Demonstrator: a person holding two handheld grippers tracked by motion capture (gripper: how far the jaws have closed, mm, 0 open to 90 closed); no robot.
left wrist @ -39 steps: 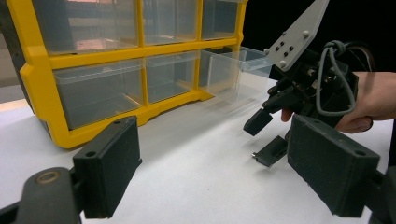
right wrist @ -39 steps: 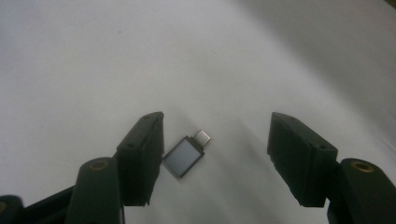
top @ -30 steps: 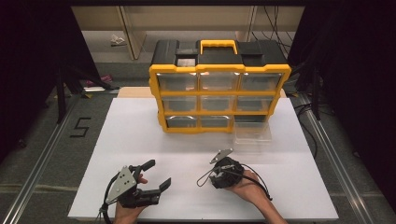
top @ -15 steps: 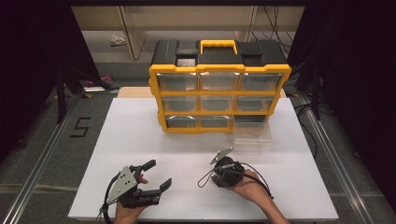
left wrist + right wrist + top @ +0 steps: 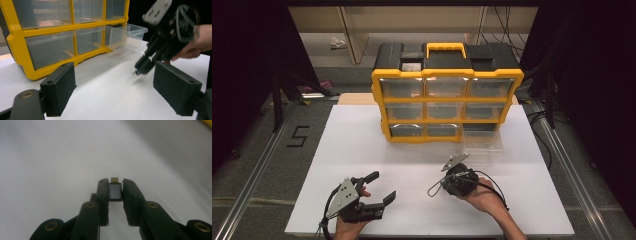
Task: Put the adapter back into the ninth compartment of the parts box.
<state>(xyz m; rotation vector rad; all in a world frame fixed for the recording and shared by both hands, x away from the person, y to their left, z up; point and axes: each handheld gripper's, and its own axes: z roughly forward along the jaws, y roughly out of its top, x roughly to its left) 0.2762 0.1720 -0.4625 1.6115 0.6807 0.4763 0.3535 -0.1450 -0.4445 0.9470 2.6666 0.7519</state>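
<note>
Right gripper view: right gripper (image 5: 115, 188) has just been closing, and its jaws are now pinched on a small flat adapter (image 5: 115, 191), dark-edged with a pale face and a little metal plug sticking out past the tips. Compared with a second ago in the high view, that hand barely shifted; the change is the jaws coming together on the piece. So the pick looks done, and the carry is next, probably toward the clear drawer (image 5: 482, 142) pulled out of the yellow organizer (image 5: 447, 107) just beyond that hand, though that is a guess.

Adapter sits low, just above or touching the counter (image 5: 362, 145), near the front edge right of centre; cannot tell if it has left the surface yet.

Left gripper (image 5: 374, 187) is at the front left, jaws wide apart with nothing between them, in the same spot as before. Left gripper view has its two black pads framing the right gripper (image 5: 150, 63) with tips pointed down at the counter.

Surface: plain white board, matte, nothing loose on it apart from the organizer and its drawer. The organizer has clear compartments in a grid, a black top and a yellow handle. Room: dark curtains both sides, grey floor with metal rails, a "5" marked on the floor (image 5: 298, 136) at left, wooden furniture behind
</note>
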